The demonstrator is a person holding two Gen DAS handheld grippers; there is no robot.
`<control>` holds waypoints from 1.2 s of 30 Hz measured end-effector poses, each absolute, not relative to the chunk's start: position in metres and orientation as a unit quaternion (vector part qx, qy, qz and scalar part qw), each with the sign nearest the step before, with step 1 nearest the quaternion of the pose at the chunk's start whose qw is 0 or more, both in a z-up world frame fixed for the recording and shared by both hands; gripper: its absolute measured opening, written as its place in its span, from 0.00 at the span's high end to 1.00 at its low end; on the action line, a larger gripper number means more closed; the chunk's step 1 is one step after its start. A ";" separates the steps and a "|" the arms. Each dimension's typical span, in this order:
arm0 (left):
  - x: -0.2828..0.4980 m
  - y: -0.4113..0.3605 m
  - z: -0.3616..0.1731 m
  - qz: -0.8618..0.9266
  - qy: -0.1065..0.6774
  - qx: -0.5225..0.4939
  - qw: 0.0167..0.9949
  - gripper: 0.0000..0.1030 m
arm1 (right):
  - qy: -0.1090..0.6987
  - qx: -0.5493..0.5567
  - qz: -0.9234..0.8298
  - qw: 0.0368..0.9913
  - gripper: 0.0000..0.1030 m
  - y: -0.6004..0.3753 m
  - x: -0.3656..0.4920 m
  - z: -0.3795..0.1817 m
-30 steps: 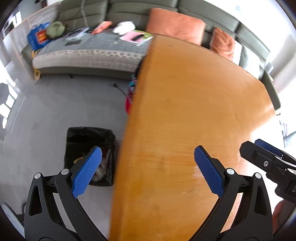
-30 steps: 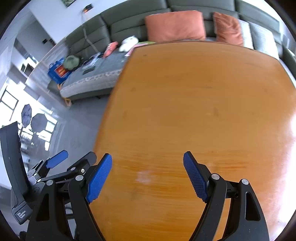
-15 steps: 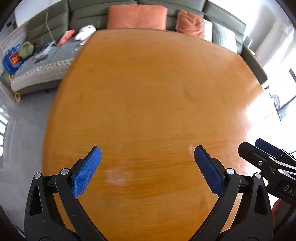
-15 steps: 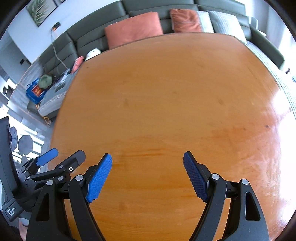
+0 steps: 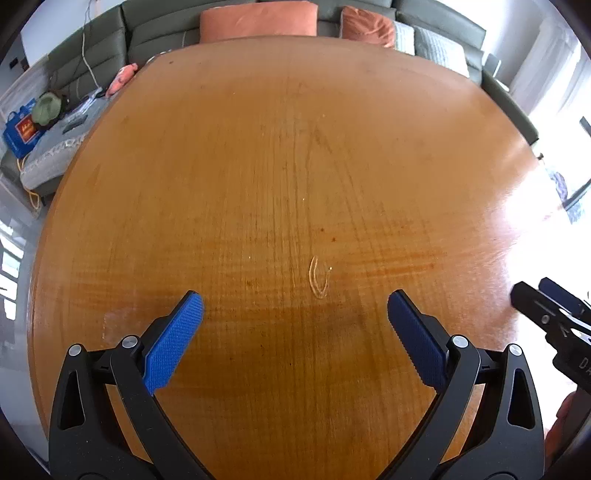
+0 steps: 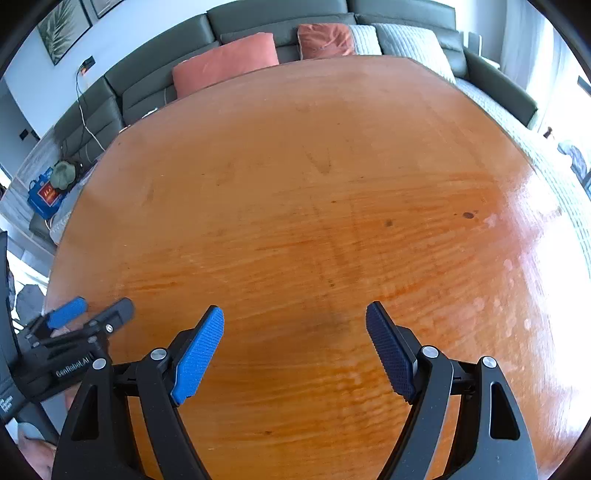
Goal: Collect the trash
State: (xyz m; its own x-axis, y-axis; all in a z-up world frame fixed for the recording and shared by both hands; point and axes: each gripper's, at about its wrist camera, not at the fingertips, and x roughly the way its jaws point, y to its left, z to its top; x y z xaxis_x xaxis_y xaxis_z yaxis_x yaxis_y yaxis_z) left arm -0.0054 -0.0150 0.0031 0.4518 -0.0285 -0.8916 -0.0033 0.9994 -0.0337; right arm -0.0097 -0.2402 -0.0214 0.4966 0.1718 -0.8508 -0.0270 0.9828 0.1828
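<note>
Both views are filled by a bare orange-brown wooden table (image 5: 258, 166). A thin pale loop (image 5: 319, 277), like a rubber band or a scrap of string, lies on the wood just ahead of my left gripper (image 5: 293, 297), which hangs open over it and holds nothing. My right gripper (image 6: 295, 309) is open too, above bare wood (image 6: 314, 203). Each gripper shows at the edge of the other's view: the right gripper (image 5: 533, 290) at the far right, the left gripper (image 6: 103, 306) at the lower left. No bin is in view.
A dark grey sofa (image 6: 280, 22) with orange cushions (image 6: 225, 66) runs behind the table's far edge. Bags and clutter (image 5: 33, 122) lie on a grey daybed at the left. Bright windows glare on the table's right side (image 6: 535, 258).
Both grippers swung right, from the table's left edge to over its middle, and sank closer to the wood. The black bin on the floor left the left view. The pale loop came into view.
</note>
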 end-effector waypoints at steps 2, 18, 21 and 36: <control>-0.005 -0.016 0.002 -0.002 0.517 -0.010 0.856 0.06 | 0.492 0.067 0.062 0.866 0.22 -0.243 -0.009 -0.024; -0.020 -0.027 -0.002 0.034 0.467 -0.013 0.884 0.06 | 0.455 -0.005 0.066 0.888 0.12 -0.226 0.005 -0.032; -0.022 -0.027 -0.003 0.035 0.459 -0.013 0.888 0.06 | 0.449 -0.018 0.067 0.891 0.09 -0.223 0.002 -0.036; -0.025 -0.029 -0.004 0.036 0.457 -0.013 0.888 0.06 | 0.445 -0.006 0.043 0.894 0.03 -0.224 -0.001 -0.038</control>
State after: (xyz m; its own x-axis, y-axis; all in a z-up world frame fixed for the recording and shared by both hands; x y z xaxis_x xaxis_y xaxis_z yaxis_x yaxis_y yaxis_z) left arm -0.0254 -0.0285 -0.0042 0.5789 0.0526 -0.8137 -0.0769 0.9970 0.0097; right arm -0.0012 -0.2240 -0.0376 0.6000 0.0707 -0.7969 -0.0817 0.9963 0.0269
